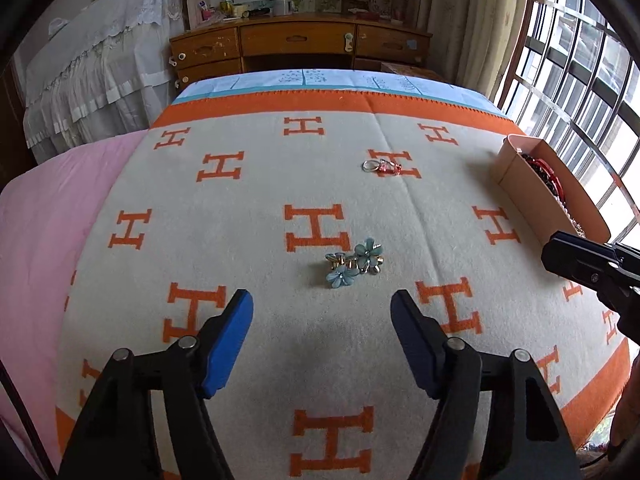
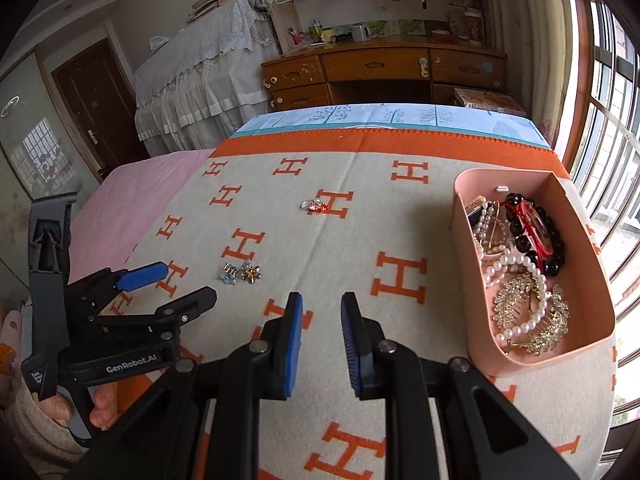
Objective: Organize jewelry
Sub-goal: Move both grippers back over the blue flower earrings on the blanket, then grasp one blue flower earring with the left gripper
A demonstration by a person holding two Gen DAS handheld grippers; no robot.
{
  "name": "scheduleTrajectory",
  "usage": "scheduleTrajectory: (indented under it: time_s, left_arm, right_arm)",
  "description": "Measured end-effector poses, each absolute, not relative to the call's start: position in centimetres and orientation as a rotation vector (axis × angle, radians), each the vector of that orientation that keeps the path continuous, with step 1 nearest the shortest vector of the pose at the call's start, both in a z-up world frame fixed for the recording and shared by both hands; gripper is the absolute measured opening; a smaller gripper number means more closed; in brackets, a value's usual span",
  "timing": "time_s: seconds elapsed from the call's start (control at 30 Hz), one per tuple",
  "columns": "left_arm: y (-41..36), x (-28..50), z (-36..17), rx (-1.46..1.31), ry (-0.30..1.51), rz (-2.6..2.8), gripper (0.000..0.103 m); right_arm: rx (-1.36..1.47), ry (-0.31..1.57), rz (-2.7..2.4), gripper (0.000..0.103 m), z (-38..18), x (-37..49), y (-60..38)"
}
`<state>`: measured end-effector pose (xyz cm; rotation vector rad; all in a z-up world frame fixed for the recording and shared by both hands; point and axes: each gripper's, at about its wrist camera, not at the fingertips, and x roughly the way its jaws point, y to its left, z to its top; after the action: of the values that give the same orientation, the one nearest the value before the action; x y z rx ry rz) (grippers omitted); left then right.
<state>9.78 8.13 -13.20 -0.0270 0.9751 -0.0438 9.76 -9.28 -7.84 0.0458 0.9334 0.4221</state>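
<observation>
A blue flower hair clip (image 1: 354,262) lies on the blanket just ahead of my left gripper (image 1: 322,300), which is open and empty. It also shows in the right wrist view (image 2: 240,272). A silver ring with a red piece (image 1: 382,167) lies farther back; it shows in the right wrist view (image 2: 314,205) too. A pink box (image 2: 592,280) at the right holds pearls, black beads and gold combs. My right gripper (image 2: 322,300) is open and empty, left of the box. The left gripper shows in the right wrist view (image 2: 176,282).
The blanket (image 1: 260,184) with orange H marks covers a bed with a pink sheet (image 1: 36,240) on the left. A wooden desk (image 1: 300,44) stands beyond the bed. A barred window (image 1: 580,80) is at the right. The pink box's near wall (image 1: 520,184) shows at the right edge.
</observation>
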Motion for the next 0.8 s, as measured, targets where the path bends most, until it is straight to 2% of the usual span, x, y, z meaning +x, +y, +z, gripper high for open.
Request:
scheduleTrajectory:
  time_s: [0.1,0.27,0.4,0.73,0.8]
  left_arm:
    - [8.3,10.7,-14.5,-0.049,1.007,-0.050,0.054]
    - [8.3,11.5,-15.1,-0.057,1.000,-0.045,0.053]
    - [8.0,12.1,-15.1,-0.044,0.988,-0.027,0.040]
    - [7.3,12.5,-15.0,-0.025,0.981,-0.021,0.038]
    - [7.0,12.5,-14.9,-0.018,0.978,-0.024,0.027]
  right_arm:
    - [0.046,0.954,0.427,0.020,-8.7,10.0,-9.0]
    - [0.036,0.968,0.427,0.020,-9.4,10.4,-8.6]
    - [0.037,0.977,0.428,0.020,-9.7,10.7,-8.6]
    - [0.037,0.999,0.442,0.020,-10.5,11.2,-8.2]
    - [0.039,1.002,0.444,0.020,-10.6,11.2,-8.1]
